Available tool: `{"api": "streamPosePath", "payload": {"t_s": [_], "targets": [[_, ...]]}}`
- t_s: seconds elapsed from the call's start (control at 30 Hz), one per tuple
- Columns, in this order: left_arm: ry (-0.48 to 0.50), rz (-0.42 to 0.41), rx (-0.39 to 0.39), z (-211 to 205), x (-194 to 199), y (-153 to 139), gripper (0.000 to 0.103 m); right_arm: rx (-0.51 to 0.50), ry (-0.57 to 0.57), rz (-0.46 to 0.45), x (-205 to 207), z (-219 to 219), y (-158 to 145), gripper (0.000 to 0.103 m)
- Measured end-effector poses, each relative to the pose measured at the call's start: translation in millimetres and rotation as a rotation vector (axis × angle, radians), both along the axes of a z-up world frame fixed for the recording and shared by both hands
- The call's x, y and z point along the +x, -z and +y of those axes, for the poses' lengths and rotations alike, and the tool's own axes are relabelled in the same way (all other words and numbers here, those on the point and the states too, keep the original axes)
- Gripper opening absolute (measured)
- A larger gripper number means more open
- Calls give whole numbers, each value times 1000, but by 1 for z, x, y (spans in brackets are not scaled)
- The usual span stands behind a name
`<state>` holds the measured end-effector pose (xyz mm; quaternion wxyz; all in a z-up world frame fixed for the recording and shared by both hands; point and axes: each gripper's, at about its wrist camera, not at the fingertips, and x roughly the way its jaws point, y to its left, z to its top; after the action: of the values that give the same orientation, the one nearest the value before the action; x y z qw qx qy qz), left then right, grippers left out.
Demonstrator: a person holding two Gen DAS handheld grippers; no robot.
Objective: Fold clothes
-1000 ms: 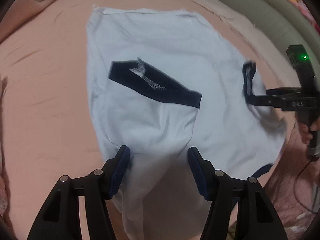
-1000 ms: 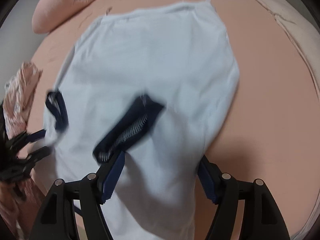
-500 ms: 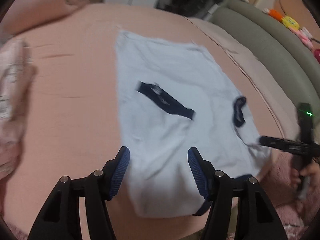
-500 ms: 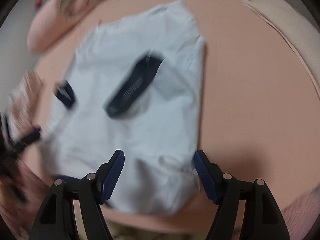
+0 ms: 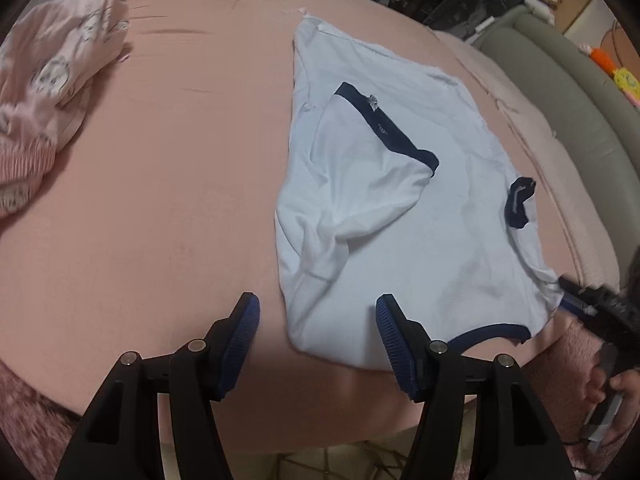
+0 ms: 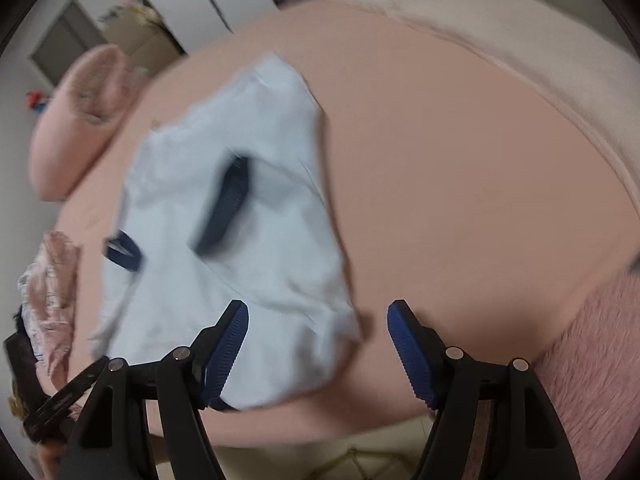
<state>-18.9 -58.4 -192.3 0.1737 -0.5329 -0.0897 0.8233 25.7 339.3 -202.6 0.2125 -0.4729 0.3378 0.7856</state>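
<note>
A pale blue T-shirt (image 5: 400,208) with navy trim lies on the pink bed, both sleeves folded inward over its body; it also shows, blurred, in the right wrist view (image 6: 240,240). My left gripper (image 5: 316,340) is open and empty, just above the shirt's near left corner. My right gripper (image 6: 318,344) is open and empty, at the shirt's near right corner; it also shows in the left wrist view (image 5: 596,308) at the far right edge. The left gripper (image 6: 52,392) shows in the right wrist view at the lower left.
A crumpled pink patterned garment (image 5: 52,92) lies at the far left of the bed (image 5: 168,184). A pink pillow (image 6: 76,120) sits at the head. A grey-green padded bed frame (image 5: 568,92) runs along the right. A fuzzy pink rug (image 6: 592,344) lies below the bed edge.
Both grippers have let go of the sleeves and drawn back toward the near edge of the bed. The sleeves now lie folded on the shirt.
</note>
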Motion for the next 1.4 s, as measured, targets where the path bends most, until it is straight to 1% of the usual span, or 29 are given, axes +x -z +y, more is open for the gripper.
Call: {"api": "streamPosePath", "payload": {"t_s": [0.03, 0.07, 0.1, 0.13, 0.17, 0.2, 0.23, 0.3, 0.33, 0.4, 0.43, 0.5, 0.57, 0.63, 0.7, 0.77, 0.83, 0.9, 1.0, 1.07, 1.13, 1.17, 1.2, 1.23, 1.27, 1.37, 1.4], "targets": [[7, 9, -3, 0, 4, 1, 58, -60, 5, -8, 6, 2, 8, 72], [9, 19, -13, 0, 6, 1, 53, -65, 8, 5, 10, -3, 13, 72], [5, 27, -10, 0, 7, 0, 36, -68, 5, 18, 12, -8, 16, 72], [-3, 26, 5, -2, 7, -1, 28, -66, -10, 32, 12, -12, 14, 62], [-13, 22, 22, -5, 6, -2, 21, -64, -24, 46, 11, -15, 12, 52], [-23, 17, 39, -7, 5, -3, 21, -61, -38, 59, 11, -19, 11, 36], [-32, 13, 57, -9, 3, -4, 21, -59, -53, 73, 10, -23, 9, 32], [-41, 4, 96, -14, 5, -2, 21, -57, -78, 94, 10, -28, 7, 32], [-44, -1, 115, -17, 6, -1, 21, -70, -75, 89, 11, -25, 9, 32], [-63, -4, 156, -19, 5, 0, 21, -118, -53, 89, 7, -18, 18, 32], [-74, -12, 165, -11, -2, 3, 21, -138, -39, 92, 6, -14, 20, 32], [-89, -28, 151, 4, -15, 8, 21, -147, -21, 101, 9, -9, 19, 32], [-92, -40, 122, 6, -13, 7, 21, -129, -36, 105, 7, -13, 12, 32], [-99, -57, 101, 5, -9, 2, 21, -140, -37, 117, 5, -16, 8, 11], [-113, -77, 124, 3, -2, 2, 21, -153, -28, 121, 8, -17, 5, 11], [-111, -105, 147, 2, 2, 7, 21, -147, -10, 111, 8, -16, 10, 12], [-113, -108, 152, 2, 3, 10, 21, -179, 12, 111, 5, -14, 21, 12], [-122, -106, 171, 2, -1, 10, 21, -193, 31, 131, 7, -12, 23, 12], [-136, -103, 199, 2, -8, 12, 23, -142, 14, 116, -5, -14, 20, 12], [-142, -98, 217, 7, -14, 13, 24, -122, 9, 111, -12, -16, 18, 14], [-121, -49, 212, 12, -14, 12, 23, -114, -4, 122, -12, -16, 16, 16], [-118, -34, 197, 13, -12, 11, 17, -118, -12, 135, -11, -16, 15, 18], [-118, -25, 178, 14, -10, 10, 11, -122, -21, 149, -10, -16, 14, 15], [-119, -15, 159, 15, -8, 10, 11, -130, -27, 166, -9, -16, 13, 14], [-127, -27, 179, 13, -7, 10, 11, -143, -29, 181, -7, -16, 12, 14], [-156, -86, 277, 4, -10, 19, 12, -168, -11, 170, -8, -13, 17, 15], [-151, -92, 283, 4, -13, 21, 12, -183, 1, 169, -8, -11, 20, 15]]}}
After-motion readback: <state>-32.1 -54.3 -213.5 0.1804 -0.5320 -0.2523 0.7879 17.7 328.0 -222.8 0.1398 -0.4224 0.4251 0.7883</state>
